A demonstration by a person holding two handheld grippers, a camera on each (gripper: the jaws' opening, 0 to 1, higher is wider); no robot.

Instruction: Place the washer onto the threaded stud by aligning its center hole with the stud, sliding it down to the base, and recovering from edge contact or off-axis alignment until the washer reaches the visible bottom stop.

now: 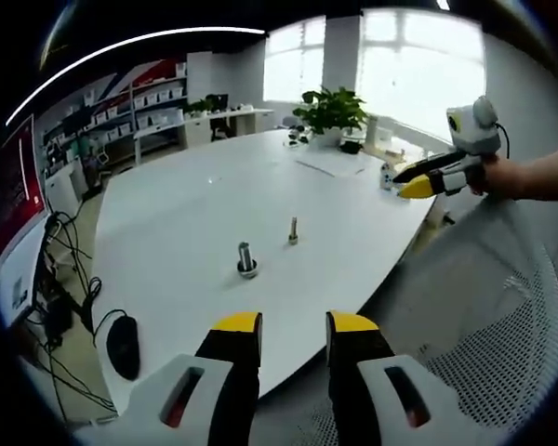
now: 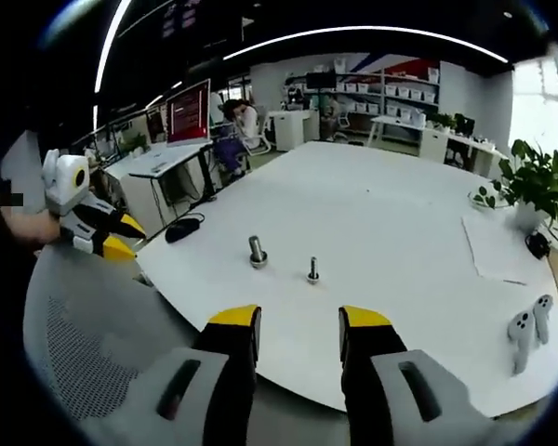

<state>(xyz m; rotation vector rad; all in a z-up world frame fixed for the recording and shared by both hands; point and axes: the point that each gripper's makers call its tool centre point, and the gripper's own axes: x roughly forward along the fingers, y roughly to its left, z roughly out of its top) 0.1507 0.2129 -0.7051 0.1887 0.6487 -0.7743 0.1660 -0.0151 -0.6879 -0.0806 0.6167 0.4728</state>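
Observation:
Two upright metal studs stand on the white table (image 1: 186, 195). The thicker stud (image 1: 246, 257) (image 2: 257, 250) has a wider ring at its foot; I cannot tell whether that is the washer. A thinner threaded stud (image 1: 293, 230) (image 2: 312, 269) stands a short way beside it. My left gripper (image 1: 295, 325) hovers off the table's near edge, open, with nothing between its yellow-tipped jaws. My right gripper (image 2: 299, 318) is open and bare too, held back from the table (image 2: 381, 214). Each gripper appears in the other's view, held by a hand: the right (image 1: 420, 184), the left (image 2: 107, 240).
A white mesh chair back (image 1: 502, 325) (image 2: 84, 344) sits between the grippers and the table. A black mouse (image 1: 123, 346) (image 2: 180, 229) lies by one table end. A potted plant (image 1: 330, 111) (image 2: 535, 186), papers and white controllers (image 2: 525, 333) are at the other end.

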